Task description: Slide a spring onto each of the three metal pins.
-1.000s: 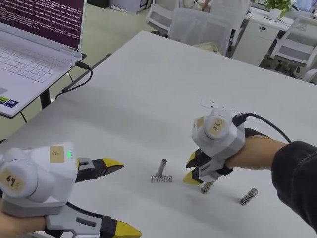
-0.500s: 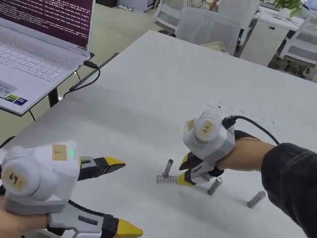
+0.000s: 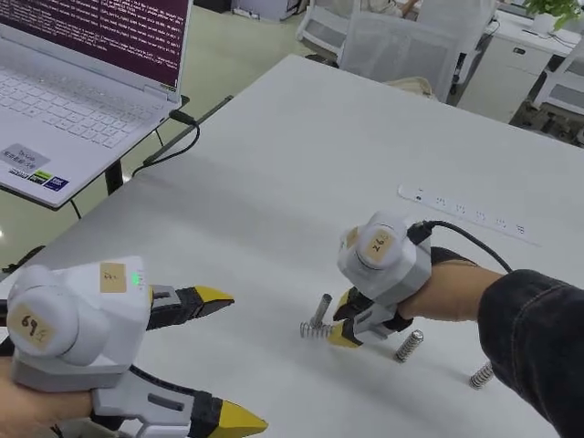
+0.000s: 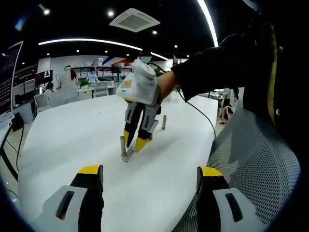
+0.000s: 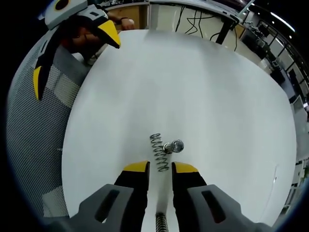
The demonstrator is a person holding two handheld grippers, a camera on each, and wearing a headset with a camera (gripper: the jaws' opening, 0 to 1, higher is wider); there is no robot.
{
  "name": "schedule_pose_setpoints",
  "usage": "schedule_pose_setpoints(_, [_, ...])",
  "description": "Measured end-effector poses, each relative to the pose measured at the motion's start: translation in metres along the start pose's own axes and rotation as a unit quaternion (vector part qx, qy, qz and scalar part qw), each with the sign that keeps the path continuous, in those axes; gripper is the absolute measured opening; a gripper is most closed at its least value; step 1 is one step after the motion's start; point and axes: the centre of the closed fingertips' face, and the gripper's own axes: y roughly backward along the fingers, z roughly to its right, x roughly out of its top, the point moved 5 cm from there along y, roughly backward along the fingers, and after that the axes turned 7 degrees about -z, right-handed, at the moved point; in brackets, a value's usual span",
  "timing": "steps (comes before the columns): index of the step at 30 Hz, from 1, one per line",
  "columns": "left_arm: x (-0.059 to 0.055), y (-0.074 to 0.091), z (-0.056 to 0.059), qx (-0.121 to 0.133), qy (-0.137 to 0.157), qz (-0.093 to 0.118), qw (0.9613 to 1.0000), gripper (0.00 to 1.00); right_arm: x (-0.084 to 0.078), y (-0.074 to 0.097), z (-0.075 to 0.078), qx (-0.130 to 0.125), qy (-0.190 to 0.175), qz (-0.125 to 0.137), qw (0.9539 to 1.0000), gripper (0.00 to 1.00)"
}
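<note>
Closest to the person, the left hand-held gripper (image 3: 228, 360), white with black jaws and yellow tips, hovers over the near edge of the white tabletop (image 3: 301, 164). Its jaws stand wide apart and hold nothing, as the left gripper view (image 4: 148, 176) also shows. Farther in, the right hand-held gripper (image 3: 346, 321), with the same colours, points down at the tabletop, and a black cable (image 3: 474, 242) leaves its back. In the right gripper view its jaws (image 5: 161, 167) have just a narrow gap between them. The near end of a small coiled metal spring (image 5: 158, 151) lies in this gap, flat on the tabletop and not lifted. I cannot tell if the pads touch it. Just beside the far part of the spring (image 3: 313, 330) a short grey metal pin (image 3: 322, 309) stands upright, seen from above in the right gripper view (image 5: 174, 146). To the right of this gripper a second coiled spring (image 3: 409, 345) stands tilted. A third coiled spring (image 3: 481, 374) is near the dark sleeve (image 3: 538, 319). I cannot tell if pins are inside them. Beyond lies a white power strip (image 3: 465, 215), and far left stands an open silver laptop (image 3: 82, 91).
</note>
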Motion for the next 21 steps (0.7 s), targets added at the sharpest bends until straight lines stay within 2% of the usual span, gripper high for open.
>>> schedule_pose_setpoints(21, [-0.0021,0.0009,-0.0023,0.004,0.006,0.000,1.0000,0.74,-0.0015,-0.0096,-0.0053,0.003,0.017,-0.006,0.9998,0.11])
